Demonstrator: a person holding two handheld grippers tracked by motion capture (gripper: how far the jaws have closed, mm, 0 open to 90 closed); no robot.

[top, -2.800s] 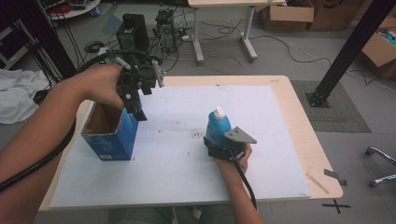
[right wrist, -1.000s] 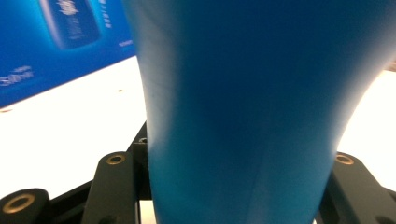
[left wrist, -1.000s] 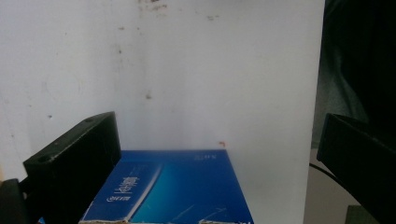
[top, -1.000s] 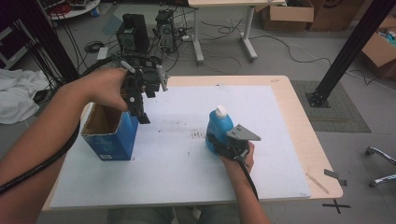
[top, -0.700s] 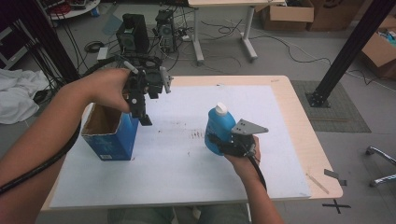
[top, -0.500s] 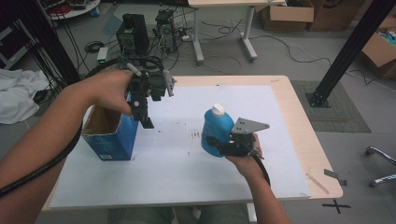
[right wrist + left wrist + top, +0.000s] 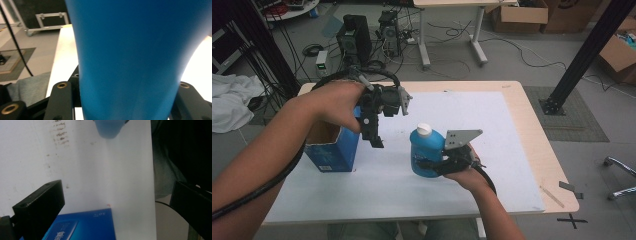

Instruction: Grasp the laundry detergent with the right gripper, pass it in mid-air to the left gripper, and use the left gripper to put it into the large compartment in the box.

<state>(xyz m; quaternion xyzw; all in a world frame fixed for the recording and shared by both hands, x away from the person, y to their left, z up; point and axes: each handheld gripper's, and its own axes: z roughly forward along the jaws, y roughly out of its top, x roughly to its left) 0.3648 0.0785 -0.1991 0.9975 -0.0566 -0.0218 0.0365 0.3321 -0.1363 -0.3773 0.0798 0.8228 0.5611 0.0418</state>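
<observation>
1. Right gripper (image 7: 432, 165): held in the person's right hand (image 7: 464, 172) near the middle of the counter (image 7: 522, 150). Its fingers (image 7: 61, 100) pinch the lower body of the blue bottle (image 7: 426, 152), one on each side, as the right gripper view shows.
2. Blue bottle: upright, with a white cap (image 7: 424, 130) on top. In the high view it sits slightly clear of the white sheet (image 7: 492, 120) that covers the counter, carried by the right gripper. In the left gripper view its rounded base (image 7: 109, 128) appears at the top edge, above the sheet.
3. Left gripper (image 7: 374, 137): held in the person's left hand (image 7: 337, 102), pointing downward just beside the upper right edge of the blue box (image 7: 332, 150). Its fingers (image 7: 41, 206) are spread wide with nothing between them; the left gripper view shows bare sheet and a corner of the box in the gap.
4. Blue box: a carton with its top open, standing on the left part of the sheet, well apart from the bottle.
5. White sheet: faint dark smudges (image 7: 60, 132) mark its surface near the bottle.
6. Background: floor with cables, computer cases (image 7: 354, 32), cardboard boxes (image 7: 519, 12) and a second desk beyond the far edge of the counter.
</observation>
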